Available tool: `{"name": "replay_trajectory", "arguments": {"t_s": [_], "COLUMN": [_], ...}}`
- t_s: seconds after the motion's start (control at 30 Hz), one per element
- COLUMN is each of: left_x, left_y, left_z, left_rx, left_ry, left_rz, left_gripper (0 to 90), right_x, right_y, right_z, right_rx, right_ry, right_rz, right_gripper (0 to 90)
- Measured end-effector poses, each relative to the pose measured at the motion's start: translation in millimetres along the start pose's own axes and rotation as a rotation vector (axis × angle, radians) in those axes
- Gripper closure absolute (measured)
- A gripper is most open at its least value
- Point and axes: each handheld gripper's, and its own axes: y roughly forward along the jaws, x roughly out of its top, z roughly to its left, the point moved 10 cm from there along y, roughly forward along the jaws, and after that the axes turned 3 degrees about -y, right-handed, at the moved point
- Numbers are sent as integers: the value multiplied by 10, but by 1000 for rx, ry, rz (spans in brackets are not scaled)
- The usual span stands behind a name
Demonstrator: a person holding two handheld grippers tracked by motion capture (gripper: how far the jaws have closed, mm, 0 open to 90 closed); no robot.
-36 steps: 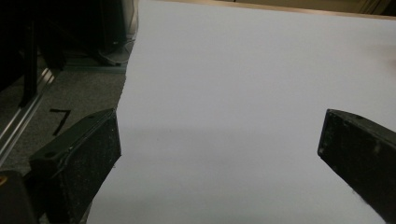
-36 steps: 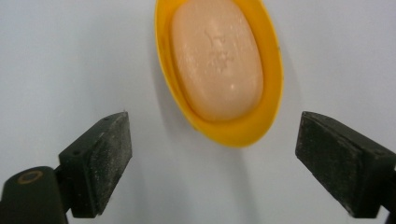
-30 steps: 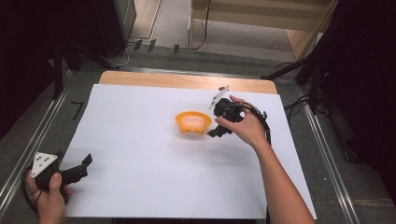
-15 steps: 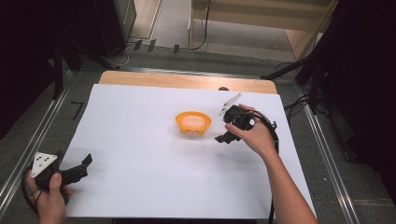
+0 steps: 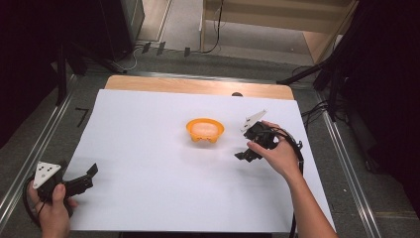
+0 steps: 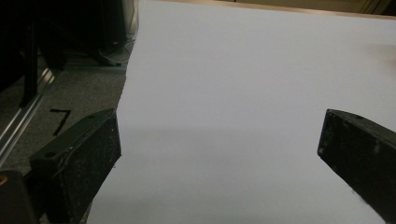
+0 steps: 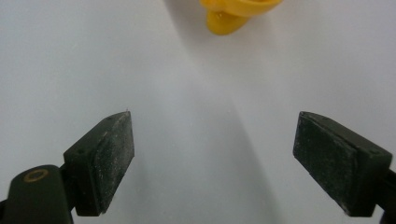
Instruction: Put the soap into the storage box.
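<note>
Orange bowl sits upright on the white sheet, a bit past the middle of the table, open side up. Inside looks paler than the rim; can't tell from the high view whether that's contents or just light.

Right gripper is just right of the bowl and a bit nearer the person, clear of it, not touching. It's held in the right hand, jaws pointing left and down toward the sheet. Jaws have just been closing a little, but they stand spread with nothing between them. In the right gripper view both black pads hang over bare white sheet, and the bowl's lower edge pokes in at the top, well ahead of the tips.

Left gripper is at the near left corner of the sheet, in the left hand, grey three-cornered plate on top, well apart from the bowl. Its jaws are spread wide too, nothing in them. In the left gripper view one pad is over the sheet's left edge, the other over plain white.
</note>
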Motion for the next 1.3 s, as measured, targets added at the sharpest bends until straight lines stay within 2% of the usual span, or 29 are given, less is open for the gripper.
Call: {"name": "replay_trajectory", "arguments": {"t_s": [0.17,0.6,0.8,1.07,1.13,1.3], "left_x": [-1,0,-1,0,0,-1], "left_y": [0,-1,-2,-1,-1,-2], "left_z": [0,-2,-2,-1,-1,-2], "left_rx": [1,3,3,4,5,5], "left_ry": [0,2,3,4,4,4], "left_rz": [0,0,1,0,0,1], "left_gripper": [2,2,2,2,2,2], "right_x": [-95,-425,-551,-793,-833,-968], "right_y": [-35,-169,-187,-254,-258,-320], "right_z": [30,77,98,145,146,150], "right_rx": [-11,-58,-62,-81,-87,-115], "right_ry": [29,125,134,192,188,217], "right_rz": [-23,-148,-172,-237,-239,-283], "right_gripper": [134,135,133,133,133,134]}}
